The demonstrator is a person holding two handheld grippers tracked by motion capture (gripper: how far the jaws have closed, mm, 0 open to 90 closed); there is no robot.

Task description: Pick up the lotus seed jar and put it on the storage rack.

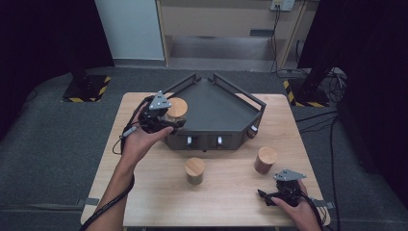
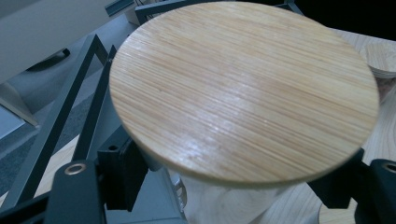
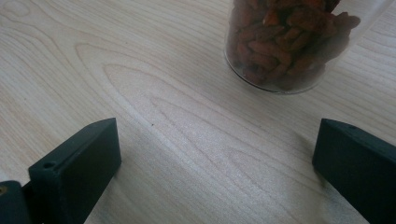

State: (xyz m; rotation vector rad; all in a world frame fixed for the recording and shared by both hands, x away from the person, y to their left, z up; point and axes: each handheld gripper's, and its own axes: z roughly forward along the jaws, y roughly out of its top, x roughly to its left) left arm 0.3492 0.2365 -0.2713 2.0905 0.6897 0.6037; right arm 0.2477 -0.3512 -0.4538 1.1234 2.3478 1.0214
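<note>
A glass jar with a round bamboo lid (image 1: 176, 108) (image 2: 243, 88) hangs at the left rail of the dark angular tray (image 1: 216, 106). My left gripper (image 1: 169, 120) (image 2: 229, 186) is shut on its body just under the lid; the contents look pale. A second jar (image 1: 194, 171), dark inside, stands on the table in front of the tray. A third jar (image 1: 265, 160) (image 3: 289, 42), full of reddish dried pieces, stands to the right. Just short of that jar, my right gripper (image 1: 275, 191) (image 3: 215, 158) rests low over the wood, open, with bare table between its jaws.
The tray's thin black rails (image 2: 60, 116) run close beside the held jar. Another bamboo lid (image 2: 380, 58) shows at the right edge of the left gripper view. The wooden table (image 1: 231, 197) ends just behind the right hand. Cables trail from both grippers.
</note>
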